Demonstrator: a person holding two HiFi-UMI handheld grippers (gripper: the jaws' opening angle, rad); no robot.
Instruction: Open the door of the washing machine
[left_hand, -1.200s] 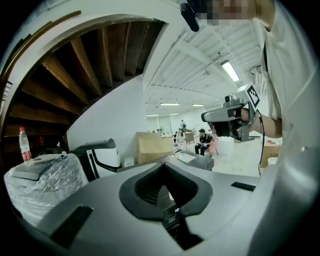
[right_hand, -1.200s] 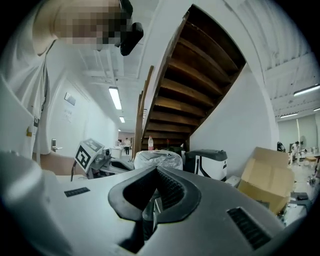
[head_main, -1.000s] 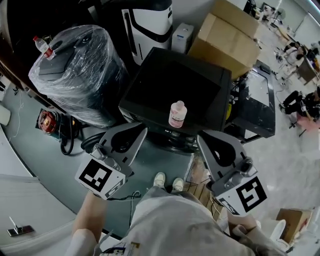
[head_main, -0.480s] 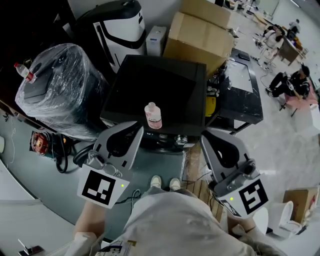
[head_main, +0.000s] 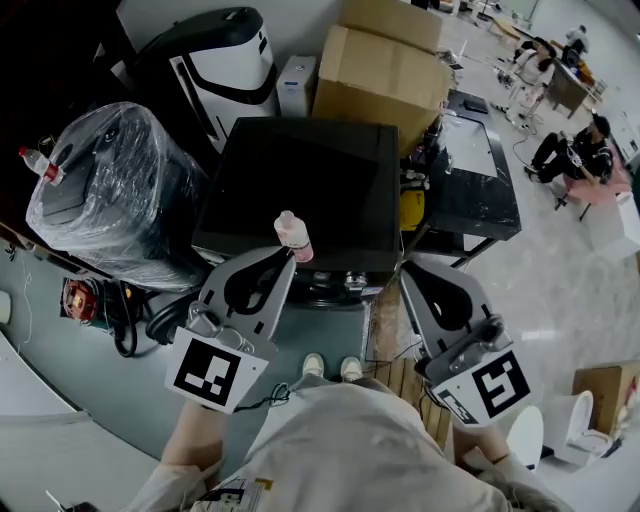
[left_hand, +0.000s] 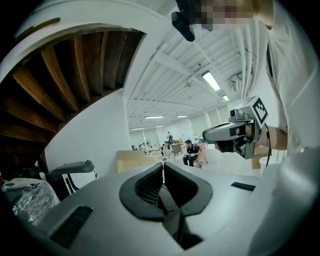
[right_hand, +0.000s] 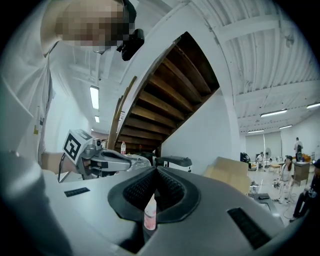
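Standing atop the washing machine (head_main: 330, 170), a bottle (head_main: 293, 236) faces left tool (head_main: 287, 257) and right tool (head_main: 404, 269), both clenched empty.

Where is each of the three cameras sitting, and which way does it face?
Head view: on the person's head, facing steeply down at the washing machine and bottle; shows left claw, right claw, torso, shoes.
Left gripper view: on the left claw, facing level along its shut jaws into the open hall; torso at right.
Right gripper view: on the right claw, facing level toward the wooden stairs; torso at left.
Shared: each gripper view catches the other claw; head and right gripper views both show the bottle.
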